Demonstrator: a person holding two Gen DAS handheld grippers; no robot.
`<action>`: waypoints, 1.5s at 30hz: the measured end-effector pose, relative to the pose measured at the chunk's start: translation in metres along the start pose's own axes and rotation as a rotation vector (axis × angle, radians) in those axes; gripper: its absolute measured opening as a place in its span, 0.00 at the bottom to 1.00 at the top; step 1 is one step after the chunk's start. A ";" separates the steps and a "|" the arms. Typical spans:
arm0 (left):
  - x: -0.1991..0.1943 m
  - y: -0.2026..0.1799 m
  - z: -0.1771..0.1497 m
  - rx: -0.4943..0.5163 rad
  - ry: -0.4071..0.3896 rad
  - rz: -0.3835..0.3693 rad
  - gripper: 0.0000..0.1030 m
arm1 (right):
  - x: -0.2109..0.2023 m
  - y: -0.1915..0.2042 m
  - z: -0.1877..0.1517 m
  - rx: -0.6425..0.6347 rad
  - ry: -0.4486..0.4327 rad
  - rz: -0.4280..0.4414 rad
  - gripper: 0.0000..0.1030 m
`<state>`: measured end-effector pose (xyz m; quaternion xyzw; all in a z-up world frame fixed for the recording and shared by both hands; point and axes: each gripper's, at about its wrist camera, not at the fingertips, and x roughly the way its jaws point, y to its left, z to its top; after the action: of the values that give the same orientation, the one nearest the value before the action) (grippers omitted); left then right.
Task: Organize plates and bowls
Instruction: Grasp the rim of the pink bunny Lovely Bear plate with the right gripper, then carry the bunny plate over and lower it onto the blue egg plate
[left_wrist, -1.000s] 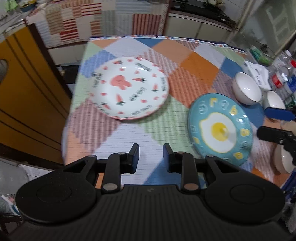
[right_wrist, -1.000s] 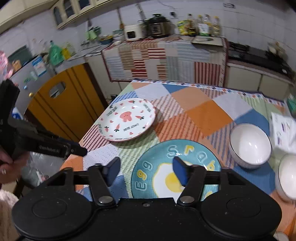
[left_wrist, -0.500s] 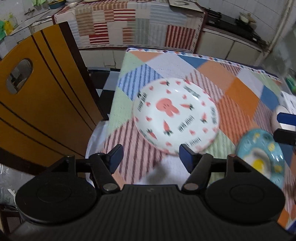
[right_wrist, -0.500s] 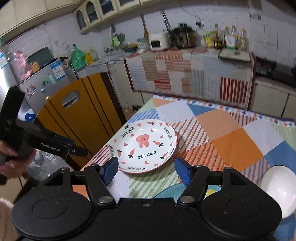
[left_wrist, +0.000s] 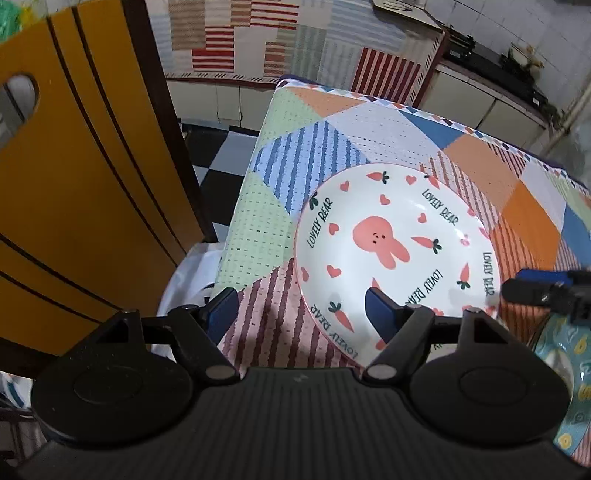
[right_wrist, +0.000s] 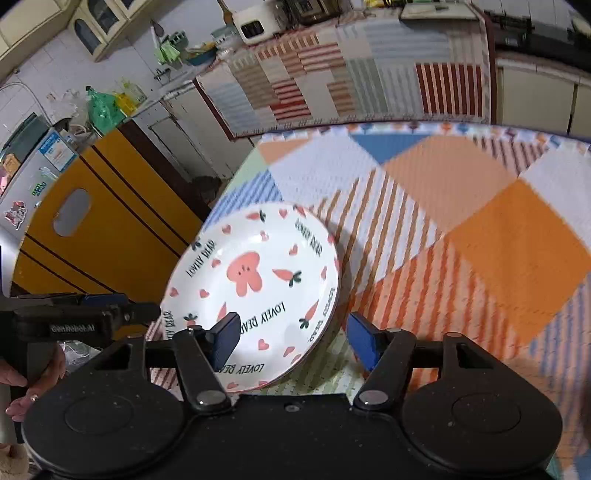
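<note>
Now the rabbit plate (left_wrist: 397, 251) lies flat near the worktop's (left_wrist: 388, 125) left corner, on a patchwork cloth. Both grippers hover at its rim, gripping nothing: the left gripper (left_wrist: 301, 314), jaws just widened, straddles its left edge; the right gripper (right_wrist: 293, 339), jaws just narrowing yet still apart, straddles its right edge. Beside it, a blue egg plate (left_wrist: 561, 384) shows partly.

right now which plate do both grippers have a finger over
The white rabbit plate: left gripper and right gripper straddle its rim. The blue egg plate is aside.
</note>
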<state>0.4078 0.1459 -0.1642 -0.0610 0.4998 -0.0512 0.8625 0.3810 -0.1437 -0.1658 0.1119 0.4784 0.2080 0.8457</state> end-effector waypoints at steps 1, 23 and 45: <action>0.004 0.001 -0.001 -0.006 0.003 -0.001 0.71 | 0.005 0.000 -0.001 -0.004 0.003 -0.004 0.63; 0.038 -0.001 -0.017 -0.031 -0.045 -0.086 0.20 | 0.048 -0.025 -0.019 0.088 -0.062 0.017 0.17; -0.054 -0.046 -0.034 0.115 -0.014 -0.150 0.19 | -0.041 -0.011 -0.048 -0.035 -0.073 0.041 0.19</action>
<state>0.3503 0.1065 -0.1280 -0.0490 0.4839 -0.1437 0.8618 0.3246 -0.1730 -0.1638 0.1144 0.4411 0.2295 0.8600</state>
